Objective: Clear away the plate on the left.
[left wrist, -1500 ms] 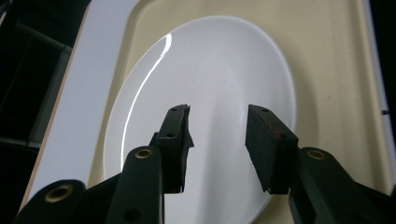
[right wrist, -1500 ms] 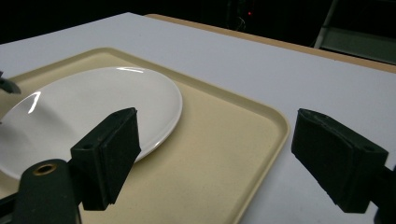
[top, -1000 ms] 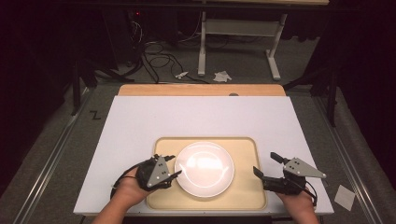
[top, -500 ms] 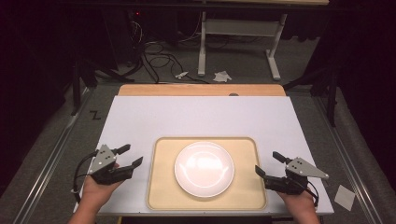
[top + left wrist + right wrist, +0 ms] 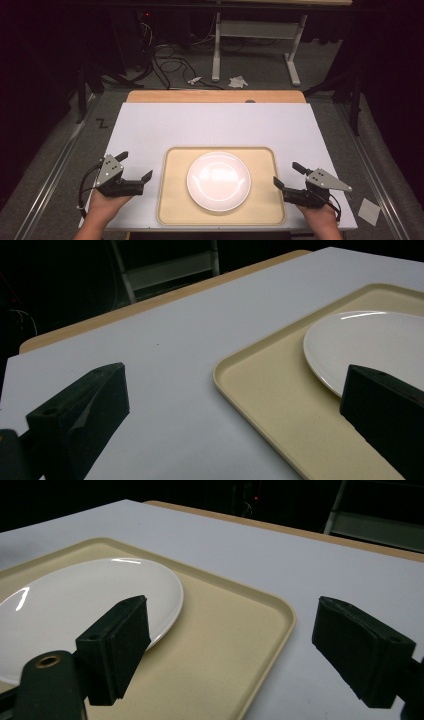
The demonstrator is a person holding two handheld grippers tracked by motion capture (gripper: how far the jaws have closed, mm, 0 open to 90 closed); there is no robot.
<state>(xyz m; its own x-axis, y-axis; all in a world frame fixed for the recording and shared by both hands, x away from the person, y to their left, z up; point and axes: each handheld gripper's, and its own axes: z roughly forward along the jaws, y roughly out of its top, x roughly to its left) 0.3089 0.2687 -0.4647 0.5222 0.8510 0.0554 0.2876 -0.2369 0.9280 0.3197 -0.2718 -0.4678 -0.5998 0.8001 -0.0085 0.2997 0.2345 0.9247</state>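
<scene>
White table [image 5: 215, 125] bears a beige tray [image 5: 175, 200] holding a plain, unmarked white plate [image 5: 218, 180]. Left gripper [image 5: 136, 167], jaws just opened wide, and right gripper [image 5: 289, 176], jaws spread, both grip nothing.

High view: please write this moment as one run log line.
left gripper: open, jaws just opened, nothing between | right gripper: open | plate: on tray

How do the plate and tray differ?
The plate is round, glossy and white; the tray is rectangular with rounded corners, matte and beige. The tray is larger and has a raised rim; the plate is shallow and lies inside it. Both lie flat, untouched by either hand-held gripper.
</scene>
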